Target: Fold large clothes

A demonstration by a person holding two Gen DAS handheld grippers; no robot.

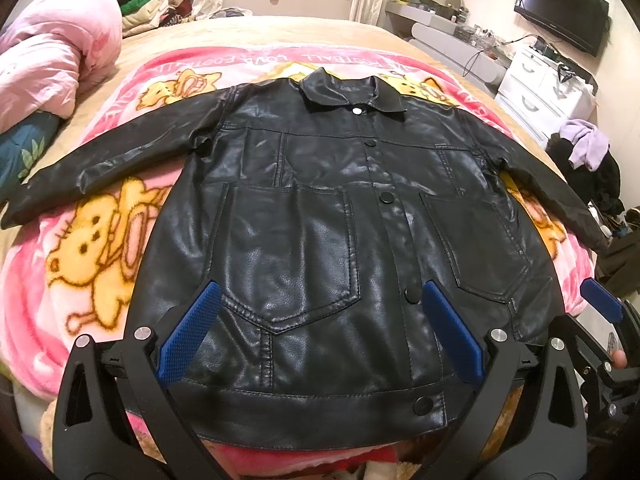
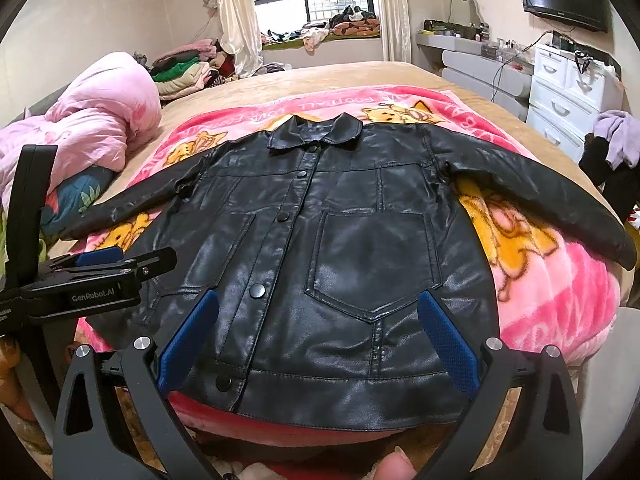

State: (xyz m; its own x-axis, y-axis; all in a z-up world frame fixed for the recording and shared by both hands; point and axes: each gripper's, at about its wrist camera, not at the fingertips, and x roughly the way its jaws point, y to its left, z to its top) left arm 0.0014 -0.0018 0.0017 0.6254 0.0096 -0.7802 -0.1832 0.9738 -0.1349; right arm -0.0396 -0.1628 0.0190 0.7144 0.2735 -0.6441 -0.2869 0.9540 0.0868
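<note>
A black leather jacket [image 1: 320, 208] lies flat and buttoned, front up, on a pink cartoon blanket [image 1: 80, 280], with both sleeves spread outward. Its collar [image 1: 352, 92] points away from me and its hem [image 1: 320, 404] is nearest. My left gripper [image 1: 320, 292] hovers open over the lower left pocket, holding nothing. In the right wrist view the same jacket [image 2: 340, 240] fills the middle, and my right gripper [image 2: 318, 300] is open above the lower right pocket and hem, also holding nothing. The left tool's fingers [image 2: 132, 266] show side-on at the left.
A rolled pink quilt [image 1: 60, 60] lies on the bed's left side, with piled clothes [image 1: 148, 4] behind it. White drawers [image 1: 540, 88], a wall TV [image 1: 560, 16] and a clothes heap [image 1: 584, 148] stand to the right. A thumb [image 2: 394, 468] shows at the bottom.
</note>
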